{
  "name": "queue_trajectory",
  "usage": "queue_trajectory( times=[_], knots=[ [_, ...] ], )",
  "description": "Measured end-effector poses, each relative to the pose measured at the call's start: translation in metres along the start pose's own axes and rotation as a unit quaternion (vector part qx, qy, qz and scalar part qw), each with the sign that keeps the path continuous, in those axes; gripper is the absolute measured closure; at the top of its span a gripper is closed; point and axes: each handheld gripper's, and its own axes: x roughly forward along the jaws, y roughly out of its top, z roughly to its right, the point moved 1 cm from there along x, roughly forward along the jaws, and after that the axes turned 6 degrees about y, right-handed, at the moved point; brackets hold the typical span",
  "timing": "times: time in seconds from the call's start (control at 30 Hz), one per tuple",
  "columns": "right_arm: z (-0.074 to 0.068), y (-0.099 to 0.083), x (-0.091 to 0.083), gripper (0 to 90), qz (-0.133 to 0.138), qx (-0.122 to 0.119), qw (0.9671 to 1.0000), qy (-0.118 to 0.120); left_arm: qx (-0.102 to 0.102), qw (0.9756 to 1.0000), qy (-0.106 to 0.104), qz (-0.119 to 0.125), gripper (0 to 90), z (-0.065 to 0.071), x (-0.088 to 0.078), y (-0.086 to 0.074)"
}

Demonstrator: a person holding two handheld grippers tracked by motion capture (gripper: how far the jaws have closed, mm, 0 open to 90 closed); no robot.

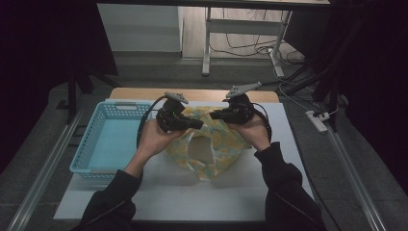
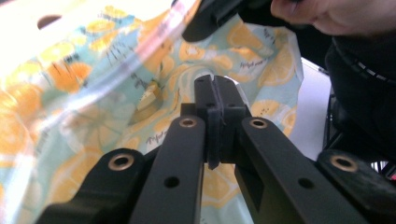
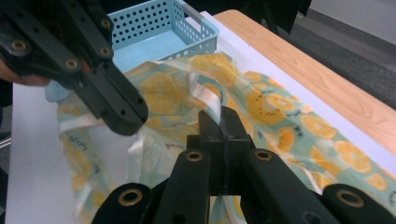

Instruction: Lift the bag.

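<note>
A translucent bag printed with orange and lemon slices hangs over the white table cover, held up between both grippers. My left gripper is shut on the bag's upper left edge; in the left gripper view its jaws are pressed together against the printed film. My right gripper is shut on the bag's upper right edge. In the right gripper view a pale strip of the bag runs into its closed jaws. The two gripper tips are close together and point toward each other.
A light blue perforated basket stands at the left of the table, also in the right gripper view. A white cover lies over the wooden tabletop. Beyond the table are a desk frame and floor cables.
</note>
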Motion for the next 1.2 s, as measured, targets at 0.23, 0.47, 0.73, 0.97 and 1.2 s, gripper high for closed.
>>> queue_trajectory(
  times=[0.23, 0.47, 0.73, 0.97, 1.2],
  knots=[
    [-0.003, 0.014, -0.010, 90.0, 0.003, -0.006, 1.0000, -0.003, 0.008, 0.9998, 0.006, 0.016, 90.0, 0.001, -0.012, 0.017],
    [-0.006, 0.026, -0.018, 90.0, 0.010, -0.011, 0.9999, -0.003, 0.020, 0.9992, 0.014, 0.031, 90.0, 0.003, -0.023, 0.035],
    [-0.010, 0.044, -0.032, 90.0, 0.022, -0.021, 0.9995, -0.008, 0.022, 0.9979, 0.023, 0.056, 90.0, 0.004, -0.039, 0.054],
    [-0.013, 0.060, -0.043, 90.0, 0.031, -0.028, 0.9990, -0.015, 0.027, 0.9965, 0.039, 0.068, 90.0, 0.005, -0.052, 0.075],
    [-0.016, 0.075, -0.053, 90.0, 0.040, -0.034, 0.9984, -0.021, 0.030, 0.9953, 0.050, 0.078, 90.0, 0.006, -0.064, 0.088]
  ],
)
